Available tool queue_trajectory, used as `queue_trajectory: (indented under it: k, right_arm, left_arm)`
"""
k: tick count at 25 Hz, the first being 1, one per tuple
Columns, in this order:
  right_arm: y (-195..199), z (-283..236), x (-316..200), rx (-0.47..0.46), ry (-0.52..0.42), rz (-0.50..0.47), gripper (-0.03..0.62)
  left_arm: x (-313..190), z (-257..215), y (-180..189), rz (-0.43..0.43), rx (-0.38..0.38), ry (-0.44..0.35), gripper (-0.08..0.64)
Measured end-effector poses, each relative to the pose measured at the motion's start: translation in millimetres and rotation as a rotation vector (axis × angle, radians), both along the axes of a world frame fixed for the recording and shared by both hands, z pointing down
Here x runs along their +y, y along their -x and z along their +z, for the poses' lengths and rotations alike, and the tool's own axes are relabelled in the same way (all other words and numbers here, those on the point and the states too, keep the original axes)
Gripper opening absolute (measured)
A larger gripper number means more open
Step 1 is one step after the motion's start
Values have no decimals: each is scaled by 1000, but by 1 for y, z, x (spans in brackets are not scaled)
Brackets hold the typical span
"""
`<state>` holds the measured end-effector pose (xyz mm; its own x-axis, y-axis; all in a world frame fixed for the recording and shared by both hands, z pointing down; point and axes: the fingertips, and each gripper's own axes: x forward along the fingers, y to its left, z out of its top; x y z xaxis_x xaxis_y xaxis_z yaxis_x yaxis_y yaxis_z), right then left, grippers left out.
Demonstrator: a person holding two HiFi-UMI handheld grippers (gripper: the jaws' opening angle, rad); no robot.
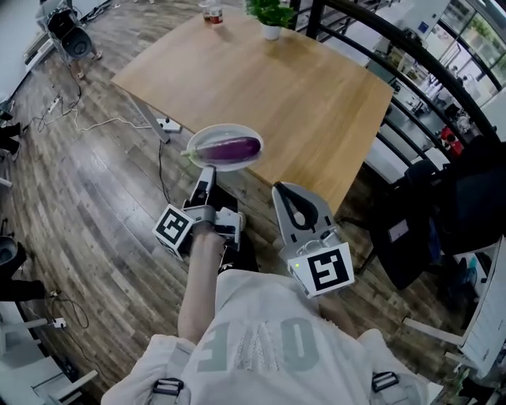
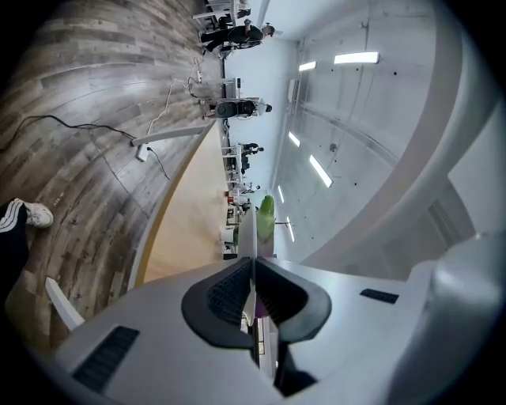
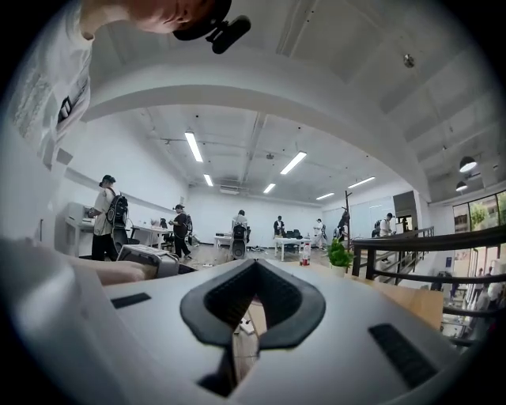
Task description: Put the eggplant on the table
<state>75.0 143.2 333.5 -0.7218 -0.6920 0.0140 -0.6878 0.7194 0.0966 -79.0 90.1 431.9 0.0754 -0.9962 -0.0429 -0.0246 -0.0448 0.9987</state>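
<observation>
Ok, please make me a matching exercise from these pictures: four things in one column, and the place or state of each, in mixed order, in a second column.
Things:
1 eggplant
2 left gripper
3 right gripper
4 potted plant

Place or state:
a jaws together, nothing between them
b lying on the plate
c standing at the far edge of the table
d shut on the plate's rim

Pairs: 1-b, 2-d, 3-a, 4-c

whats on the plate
One purple eggplant lies on the plate. The plate's surface directly under it is covered, so whatever is beneath cannot be seen.
</observation>
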Motion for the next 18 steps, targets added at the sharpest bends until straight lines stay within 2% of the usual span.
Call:
queue_trajectory:
  k: [4, 10, 18]
  right_arm:
    - [27, -20, -46, -32, -13, 9, 18]
    - [60, -43, -104, -22, -50, 31, 18]
    - [110, -44, -179, -4, -33, 63, 18]
  left_arm:
    - [-46, -12, 24, 14, -15, -10, 20]
    - [-96, -23, 55, 15, -23, 5, 20]
    - [-172, -26, 101, 73, -35, 7, 20]
